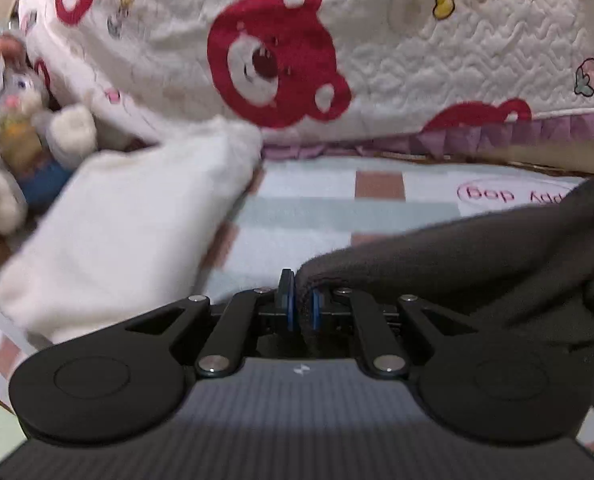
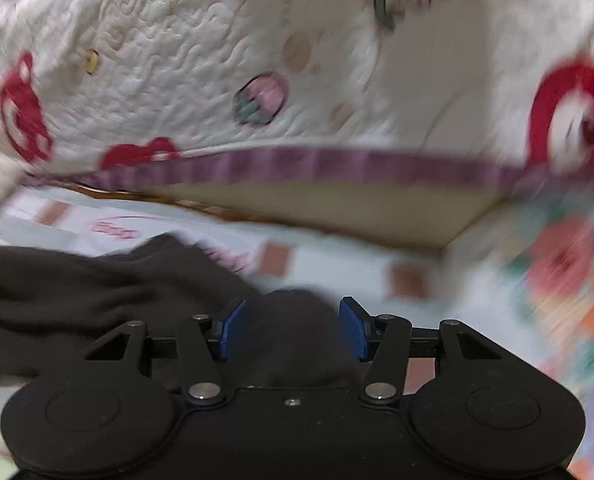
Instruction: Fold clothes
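Observation:
A dark brown garment [image 1: 477,256] lies on the checked bed sheet [image 1: 337,208] at the right of the left wrist view. My left gripper [image 1: 301,304] is shut on its edge, the cloth pinched between the blue pads. In the right wrist view the same dark garment [image 2: 97,284] spreads to the left and runs under the tool. My right gripper [image 2: 293,328] stands open, with a fold of the dark cloth lying between its blue pads [image 2: 231,330]. A folded white garment [image 1: 129,236] rests on the sheet to the left.
A white quilt with red bears [image 1: 337,48] and a purple frill [image 2: 297,168] is heaped along the back. A plush rabbit [image 1: 13,128] sits at the far left. A flowered cloth [image 2: 569,272] shows at the right. The right wrist view is blurred.

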